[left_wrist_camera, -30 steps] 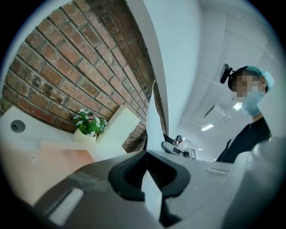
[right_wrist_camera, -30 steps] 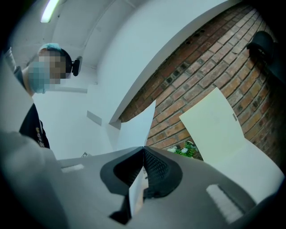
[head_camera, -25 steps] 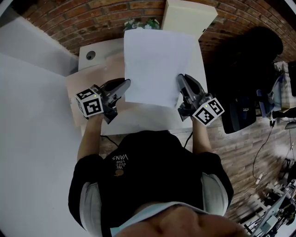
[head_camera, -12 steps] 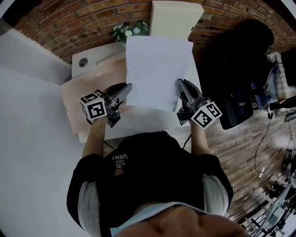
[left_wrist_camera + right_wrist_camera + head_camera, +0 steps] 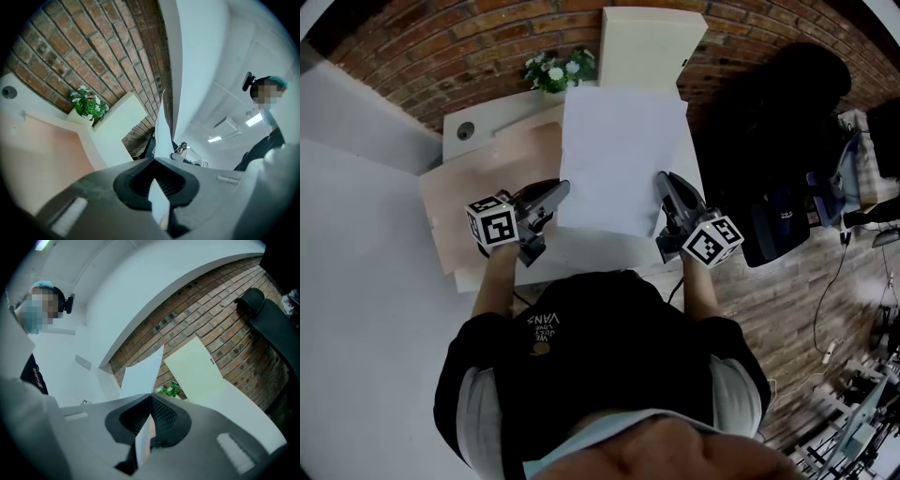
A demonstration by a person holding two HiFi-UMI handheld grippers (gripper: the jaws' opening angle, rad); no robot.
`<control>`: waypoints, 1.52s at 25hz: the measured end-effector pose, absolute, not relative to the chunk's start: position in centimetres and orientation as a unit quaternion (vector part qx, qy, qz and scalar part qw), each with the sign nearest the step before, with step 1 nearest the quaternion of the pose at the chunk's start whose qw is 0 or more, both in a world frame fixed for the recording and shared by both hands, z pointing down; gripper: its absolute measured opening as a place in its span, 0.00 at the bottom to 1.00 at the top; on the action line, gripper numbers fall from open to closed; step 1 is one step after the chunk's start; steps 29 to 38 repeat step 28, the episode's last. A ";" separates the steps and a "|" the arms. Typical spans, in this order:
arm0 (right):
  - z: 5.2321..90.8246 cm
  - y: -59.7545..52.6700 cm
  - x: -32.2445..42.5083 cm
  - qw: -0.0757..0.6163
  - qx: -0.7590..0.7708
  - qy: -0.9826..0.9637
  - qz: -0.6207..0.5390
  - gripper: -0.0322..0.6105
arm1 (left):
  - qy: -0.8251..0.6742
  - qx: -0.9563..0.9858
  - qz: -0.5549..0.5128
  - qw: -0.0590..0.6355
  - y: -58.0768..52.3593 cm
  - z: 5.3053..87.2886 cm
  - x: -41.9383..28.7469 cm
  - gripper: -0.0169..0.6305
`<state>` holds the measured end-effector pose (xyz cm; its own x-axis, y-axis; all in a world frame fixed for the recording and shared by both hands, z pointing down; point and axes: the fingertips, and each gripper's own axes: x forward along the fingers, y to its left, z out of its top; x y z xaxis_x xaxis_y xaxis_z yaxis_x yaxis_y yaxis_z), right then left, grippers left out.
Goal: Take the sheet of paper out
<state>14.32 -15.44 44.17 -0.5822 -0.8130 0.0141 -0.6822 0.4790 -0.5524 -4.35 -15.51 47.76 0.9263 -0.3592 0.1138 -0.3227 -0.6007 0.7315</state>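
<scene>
A white sheet of paper (image 5: 621, 155) hangs flat above the table, held by its two near corners. My left gripper (image 5: 563, 189) is shut on the sheet's left near edge, my right gripper (image 5: 661, 180) on its right near edge. In the left gripper view the sheet of paper (image 5: 165, 126) rises edge-on from the closed jaws of the left gripper (image 5: 155, 161). In the right gripper view the sheet of paper (image 5: 140, 376) stands up from the closed jaws of the right gripper (image 5: 150, 397). A cream box (image 5: 649, 42) stands at the table's far edge, behind the sheet.
A white table (image 5: 487, 117) bears a pale pink mat (image 5: 478, 183) at the left and a small flower pot (image 5: 551, 70) by the brick wall (image 5: 441, 56). A dark chair (image 5: 778, 141) stands at the right. A white partition (image 5: 356, 281) runs along the left.
Both grippers have come nearer to the person and lower with the sheet between them. More of the cream box and the flowers now shows beyond the sheet's far edge.
</scene>
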 end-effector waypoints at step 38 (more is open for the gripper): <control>45.9 -16.2 15.1 0.101 -0.433 0.852 -0.278 0.05 | -0.209 0.874 -0.046 0.436 -14.7 48.8 -3.7 0.03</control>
